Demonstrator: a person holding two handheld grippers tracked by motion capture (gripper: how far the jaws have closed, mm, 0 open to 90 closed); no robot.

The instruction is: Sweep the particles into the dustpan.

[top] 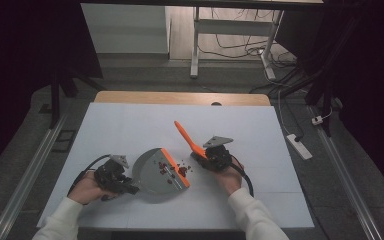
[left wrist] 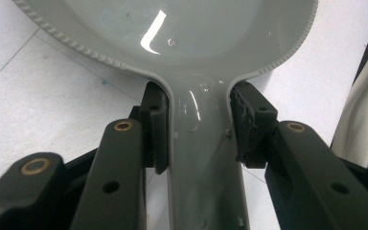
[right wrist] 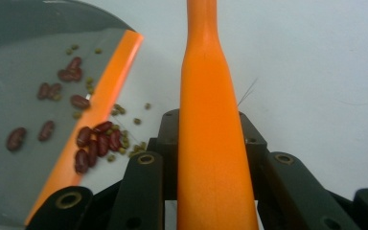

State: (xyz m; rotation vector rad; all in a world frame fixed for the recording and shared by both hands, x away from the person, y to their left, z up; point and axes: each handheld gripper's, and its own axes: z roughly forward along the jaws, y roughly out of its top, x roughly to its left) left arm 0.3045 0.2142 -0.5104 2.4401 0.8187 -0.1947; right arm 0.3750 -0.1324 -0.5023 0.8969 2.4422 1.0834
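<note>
The left gripper (top: 130,189) is clamped on the thin handle of the grey dustpan (top: 155,170), which looks hard, light and a bit slippery, so that narrow neck is the best place to hold. The right gripper (top: 198,155) squeezes the stiff orange brush handle (right wrist: 211,120), with the pan just off to its side. Its own view shows red beans (right wrist: 96,141) and tiny green ones at the pan's orange lip (right wrist: 96,115), some still on the tabletop (top: 130,125)

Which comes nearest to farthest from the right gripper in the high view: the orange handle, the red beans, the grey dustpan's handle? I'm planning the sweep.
1. orange handle: clamped in the right gripper, slanting up and away from it.
2. red beans: just to its left, at the dustpan's orange lip.
3. grey dustpan's handle: far side of the pan, clamped in the left gripper.
</note>
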